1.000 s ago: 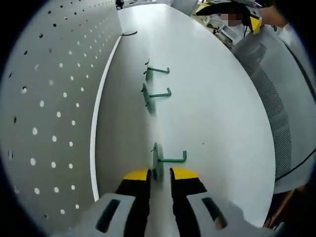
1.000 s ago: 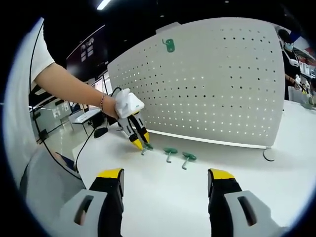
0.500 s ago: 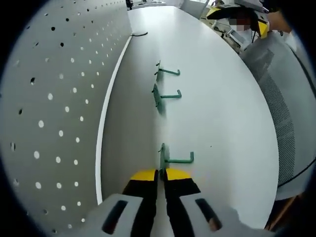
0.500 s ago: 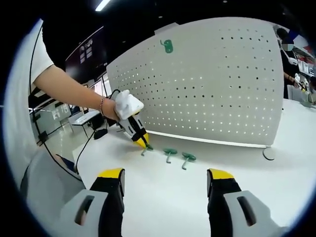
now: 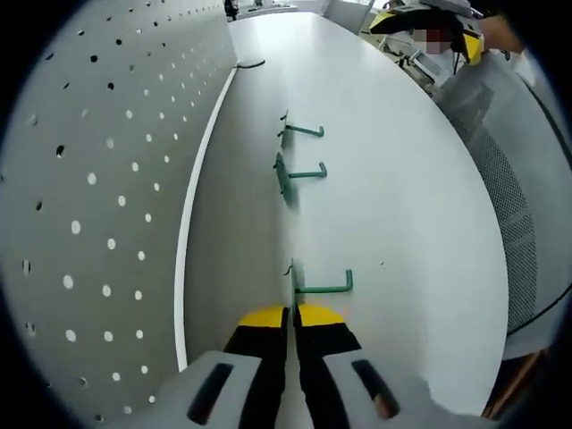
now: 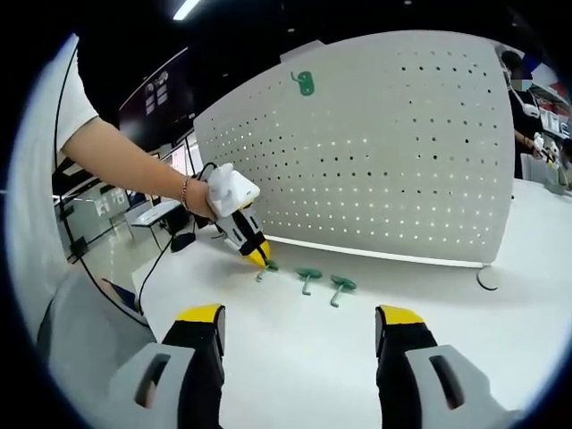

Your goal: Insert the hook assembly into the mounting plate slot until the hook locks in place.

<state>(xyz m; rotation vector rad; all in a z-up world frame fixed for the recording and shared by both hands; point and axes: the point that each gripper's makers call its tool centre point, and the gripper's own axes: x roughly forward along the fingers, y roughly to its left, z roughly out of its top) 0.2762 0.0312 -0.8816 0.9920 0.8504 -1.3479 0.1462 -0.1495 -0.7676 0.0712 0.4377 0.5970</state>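
Three green hooks lie in a row on the white tabletop [image 5: 402, 206] just in front of the perforated mounting plate [image 5: 98, 179]. In the left gripper view, the left tool [image 5: 291, 315] has its yellow-tipped jaws pressed together on the flat base of the nearest hook [image 5: 322, 286], whose bent arm points to the right of that view. The middle hook [image 5: 299, 172] and the far hook [image 5: 299, 130] rest further along the same line, apart from each other and untouched. In the right gripper view, a person's hand [image 6: 223, 192] holds the left tool down at the leftmost of the three hooks, beside the foot of the upright white plate [image 6: 375, 152]. A fourth green hook [image 6: 306, 83] hangs high on the plate near its upper left corner. The right tool [image 6: 299, 315] hovers over bare tabletop well short of the hooks, its jaws wide apart with nothing between them
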